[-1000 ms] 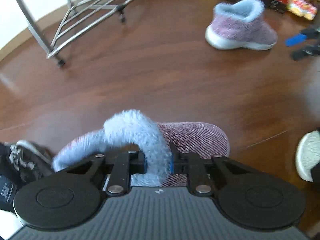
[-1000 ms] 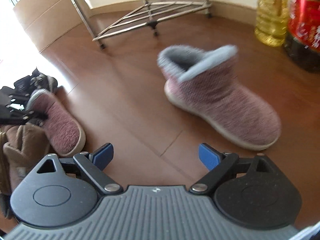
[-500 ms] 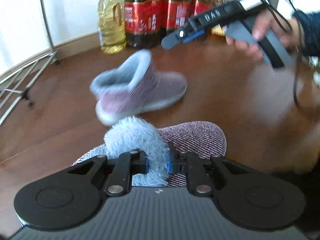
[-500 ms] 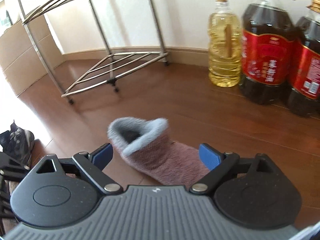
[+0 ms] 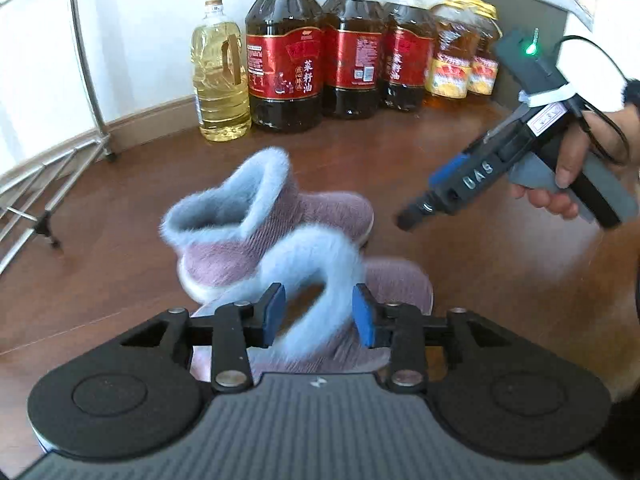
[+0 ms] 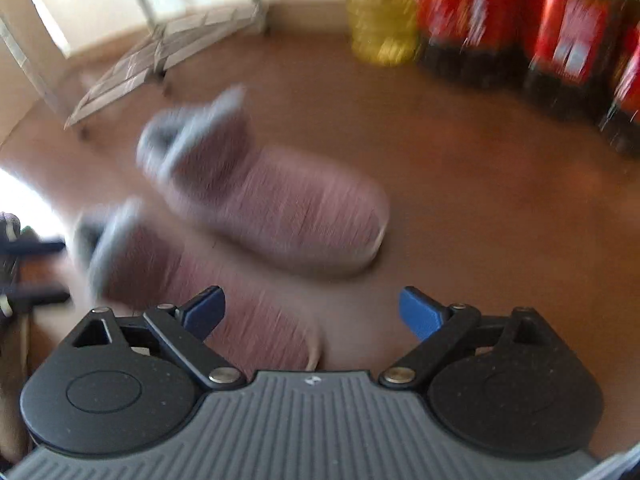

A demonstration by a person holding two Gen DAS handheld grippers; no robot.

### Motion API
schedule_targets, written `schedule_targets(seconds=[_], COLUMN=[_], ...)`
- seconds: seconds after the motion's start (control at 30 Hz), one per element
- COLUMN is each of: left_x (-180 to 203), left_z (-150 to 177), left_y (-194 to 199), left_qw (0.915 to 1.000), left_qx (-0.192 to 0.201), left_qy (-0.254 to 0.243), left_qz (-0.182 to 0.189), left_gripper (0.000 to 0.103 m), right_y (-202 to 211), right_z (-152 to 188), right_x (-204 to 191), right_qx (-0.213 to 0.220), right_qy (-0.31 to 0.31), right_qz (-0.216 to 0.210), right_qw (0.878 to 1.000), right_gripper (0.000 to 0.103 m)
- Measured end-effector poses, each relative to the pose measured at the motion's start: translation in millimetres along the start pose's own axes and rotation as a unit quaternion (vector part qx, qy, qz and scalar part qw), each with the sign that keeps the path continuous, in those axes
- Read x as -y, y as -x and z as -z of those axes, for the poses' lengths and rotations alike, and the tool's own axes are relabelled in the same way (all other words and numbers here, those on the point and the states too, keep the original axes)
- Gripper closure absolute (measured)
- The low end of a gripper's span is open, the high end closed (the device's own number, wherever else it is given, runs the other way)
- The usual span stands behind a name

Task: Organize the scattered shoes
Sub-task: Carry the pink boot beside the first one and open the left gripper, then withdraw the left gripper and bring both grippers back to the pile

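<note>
two views split the scene between them. only the left wrist view is sharp: it shows the dark red-brown wooden floor [image 5: 460, 184] running back to a white wall [image 5: 152, 40] with a low skirting board, a chrome tube rack [image 5: 52, 184] at the left, and a row of large oil bottles [image 5: 352, 52] standing on the floor against the wall, one pale yellow, three dark with red labels, two amber. the right wrist view is smeared by motion; it gives the same floor [image 6: 460, 168], rack [image 6: 160, 48] and bottles [image 6: 480, 12] only as blurs, but it alone shows both boots whole, side by side and just touching, toes pointing the same way.

the far pink knitted ankle boot with a grey-blue fur cuff [image 5: 256, 232] [image 6: 280, 200] rests on its pale sole. the near matching pink boot [image 5: 332, 304] [image 6: 192, 280] lies just beside it, its cuff curling up between the blue pads of the left gripper [image 5: 318, 314]. those jaws have just been opening; a gap shows on each side of the fur, so the cuff is let go.

only the left wrist view shows the right gripper [image 5: 416, 210] from outside, a black tool in a hand [image 5: 568, 168], well right of the boots. in its own view the right gripper [image 6: 312, 312] stands wide, its jaws just closing somewhat, with the near boot's toe below and between the fingers, untouched.
</note>
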State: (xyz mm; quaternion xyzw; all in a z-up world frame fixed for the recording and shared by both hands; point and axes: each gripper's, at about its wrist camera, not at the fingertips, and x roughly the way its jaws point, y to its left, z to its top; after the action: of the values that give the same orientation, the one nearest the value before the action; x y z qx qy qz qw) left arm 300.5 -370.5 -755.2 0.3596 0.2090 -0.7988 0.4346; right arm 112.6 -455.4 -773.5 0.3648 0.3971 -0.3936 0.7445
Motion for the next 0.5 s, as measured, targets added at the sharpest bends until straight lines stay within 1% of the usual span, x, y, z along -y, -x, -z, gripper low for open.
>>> schedule_targets(seconds=[0.03,0.07,0.1,0.13,0.17,0.27,0.37,0.4,0.43,0.5], left_x=[-3.4,-8.6,-13.9,-18.5,-21.3,-20.8,-19.5,-19.3,-19.0,-20.1], left_z=[6.3,16.5,26.7,36.4,43.8,47.5,40.3,36.6,33.5,29.4], left_y=[-5.1,-14.3,-23.6,-33.8,-45.6,-65.4,-78.2,-80.4,-83.0,-88.8], left_qw=[0.9998,0.9989,0.9972,0.9950,0.9931,0.9925,0.9924,0.9925,0.9926,0.9923], left_qx=[-0.017,-0.043,-0.069,-0.091,-0.105,-0.108,-0.106,-0.103,-0.102,-0.103], left_qy=[0.003,0.012,0.020,0.027,0.029,0.016,0.005,0.002,-0.001,-0.004], left_qz=[-0.005,-0.014,-0.022,-0.032,-0.044,-0.056,-0.061,-0.065,-0.067,-0.069], left_gripper=[0.056,0.057,0.057,0.057,0.059,0.059,0.058,0.058,0.058,0.058], right_y=[-7.6,-14.9,-22.0,-29.2,-32.2,-41.0,-49.1,-49.2,-49.4,-49.4], right_z=[10.4,15.9,21.0,26.1,27.9,34.2,35.8,35.6,35.0,33.0], right_x=[-8.9,-16.3,-23.7,-31.0,-34.6,-47.0,-47.4,-45.9,-45.2,-42.5], right_qx=[-0.023,-0.036,-0.047,-0.059,-0.060,-0.055,-0.053,-0.049,-0.047,-0.045], right_qy=[0.013,0.016,0.019,0.022,0.021,0.023,0.014,0.015,0.021,0.019], right_qz=[-0.009,-0.019,-0.028,-0.037,-0.043,-0.068,-0.063,-0.059,-0.052,-0.048], right_qw=[1.000,0.999,0.998,0.997,0.997,0.996,0.997,0.997,0.997,0.998], right_gripper=[0.035,0.046,0.059,0.067,0.073,0.076,0.078,0.085,0.087,0.087])
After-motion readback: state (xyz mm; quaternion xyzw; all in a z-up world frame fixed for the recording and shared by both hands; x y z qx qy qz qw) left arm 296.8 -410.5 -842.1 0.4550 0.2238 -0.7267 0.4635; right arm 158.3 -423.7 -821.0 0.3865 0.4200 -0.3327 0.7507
